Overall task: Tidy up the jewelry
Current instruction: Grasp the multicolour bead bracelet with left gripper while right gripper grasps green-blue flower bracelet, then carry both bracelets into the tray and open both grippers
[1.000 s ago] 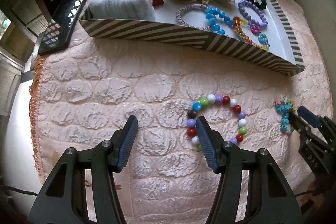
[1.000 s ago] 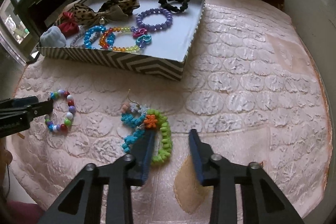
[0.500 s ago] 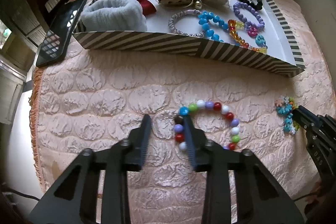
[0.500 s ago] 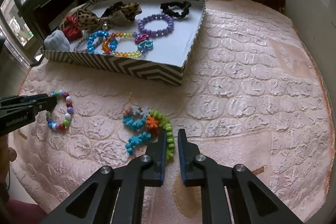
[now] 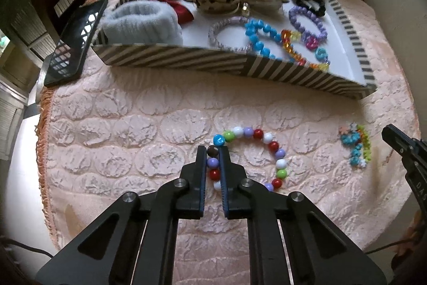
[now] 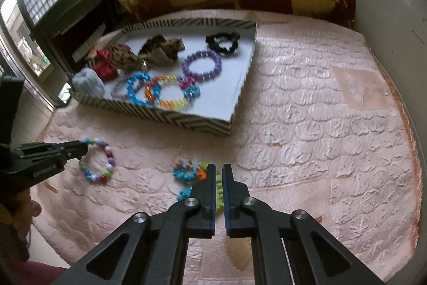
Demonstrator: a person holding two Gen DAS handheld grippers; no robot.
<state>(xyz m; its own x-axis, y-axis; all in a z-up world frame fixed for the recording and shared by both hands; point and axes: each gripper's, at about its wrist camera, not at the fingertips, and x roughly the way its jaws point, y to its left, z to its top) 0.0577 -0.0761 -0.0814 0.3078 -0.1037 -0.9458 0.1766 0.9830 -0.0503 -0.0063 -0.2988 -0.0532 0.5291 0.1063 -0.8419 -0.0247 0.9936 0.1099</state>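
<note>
Closing from the wide spread of a second ago, the left gripper (image 5: 213,151) now pinches the left side of the multicolored bead bracelet (image 5: 269,143), which lies on the pink quilted cover (image 5: 133,130) at 6 o'clock from the striped tray (image 5: 176,59). The right gripper (image 6: 218,168) has likewise narrowed to a slim gap over the green and blue bracelet (image 6: 186,174) at 6 o'clock from the tray. Its fingers (image 6: 209,186) hide the green strand, so whether they grip it cannot be told.
</note>
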